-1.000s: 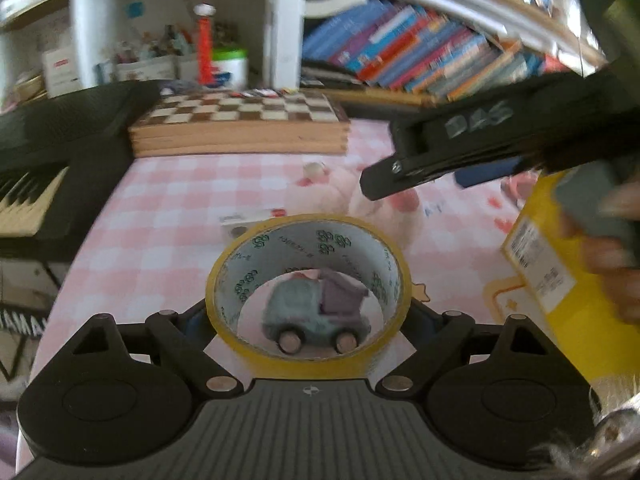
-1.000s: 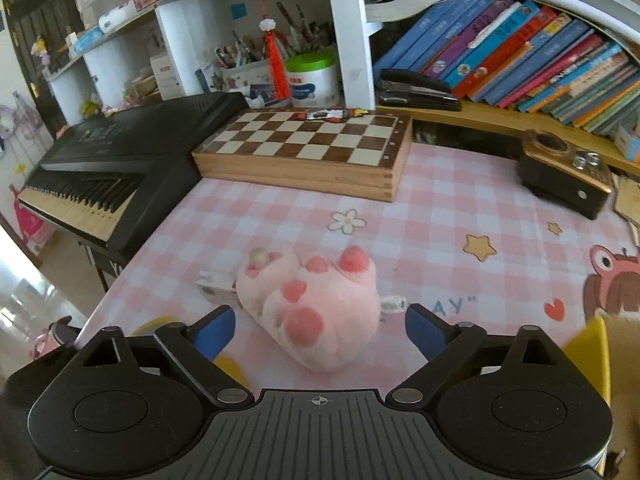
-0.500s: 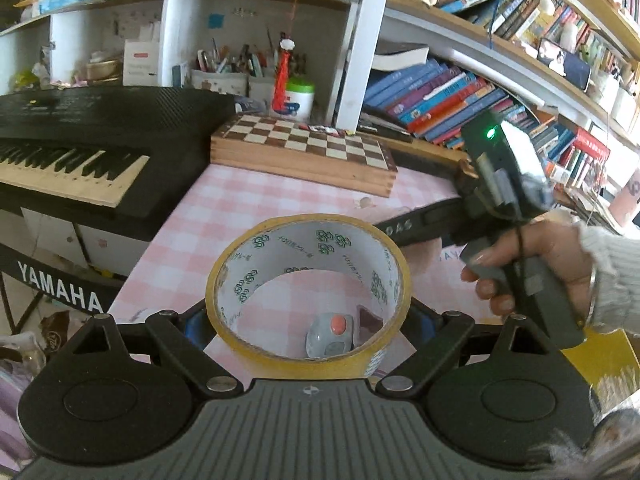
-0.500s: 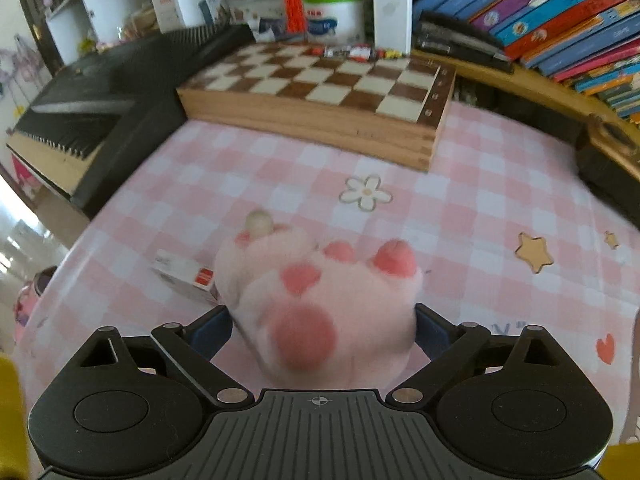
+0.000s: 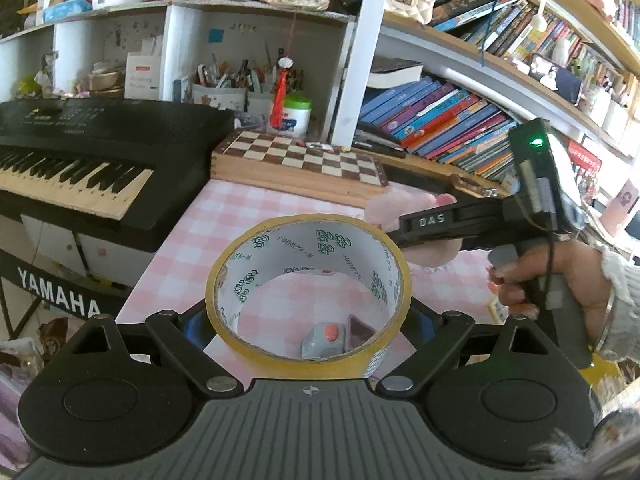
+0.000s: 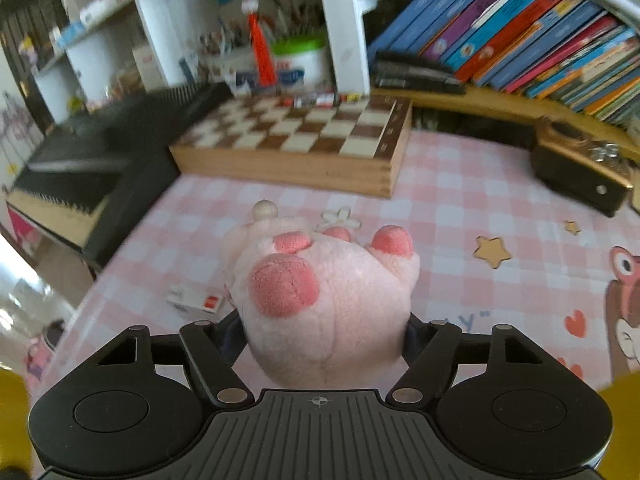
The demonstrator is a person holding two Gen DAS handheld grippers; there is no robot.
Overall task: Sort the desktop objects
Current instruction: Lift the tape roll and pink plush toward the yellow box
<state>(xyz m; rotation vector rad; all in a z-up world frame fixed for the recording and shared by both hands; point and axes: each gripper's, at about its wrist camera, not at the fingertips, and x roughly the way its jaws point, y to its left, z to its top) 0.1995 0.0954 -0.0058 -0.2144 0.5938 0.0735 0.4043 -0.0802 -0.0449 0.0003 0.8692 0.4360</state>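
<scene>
Tape roll (image 5: 308,300), yellow-edged, green-printed core

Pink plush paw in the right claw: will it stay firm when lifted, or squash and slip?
The plush paw looks soft, probably squashing between the closing right claw. Its fuzzy fabric should resist slipping. It is likely light, and may sag forward.

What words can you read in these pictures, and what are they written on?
"YAMAHA": in white on the front of the black keyboard.
"DAS": on the black arm of the right gripper.
"Y" and a closing quote mark: on the pink checked tablecloth, partly hidden by the plush paw.
Too small or blurred to read: the green print inside the tape roll, the book spines, the white tub's label.
</scene>
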